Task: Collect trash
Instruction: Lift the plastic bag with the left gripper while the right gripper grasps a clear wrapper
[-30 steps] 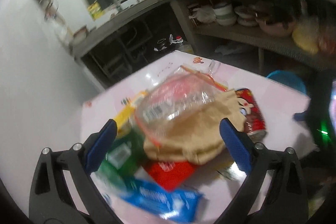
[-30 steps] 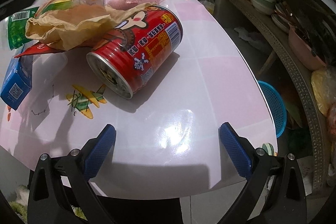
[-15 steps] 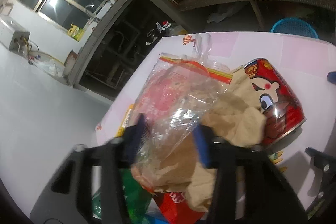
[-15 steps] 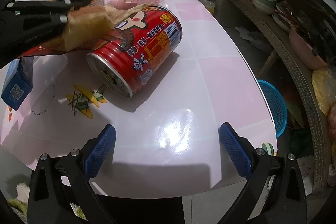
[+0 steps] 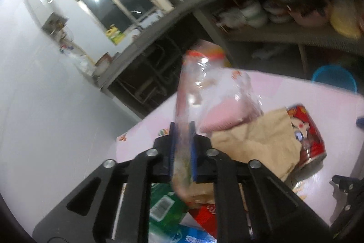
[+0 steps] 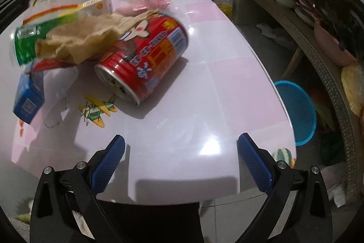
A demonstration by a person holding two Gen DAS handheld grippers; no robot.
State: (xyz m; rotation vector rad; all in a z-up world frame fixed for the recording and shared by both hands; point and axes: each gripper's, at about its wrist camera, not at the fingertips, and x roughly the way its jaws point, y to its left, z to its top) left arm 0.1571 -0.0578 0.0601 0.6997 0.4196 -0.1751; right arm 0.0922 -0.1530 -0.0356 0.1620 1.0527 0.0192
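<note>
While the left claw [image 5: 182, 147] pinches the clear crinkled plastic bag [image 5: 204, 95] above the red printed tin can [image 5: 304, 136], the thin film may slip out. From the right wrist, the right claw [image 6: 180, 161] stays wide near the pink desk [image 6: 227, 83]; earlier the bag lay on the pile.

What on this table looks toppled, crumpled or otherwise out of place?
The red can lies on its side. A crumpled brown paper bag is draped over it. Beside them lie a green packet and a blue carton.
</note>
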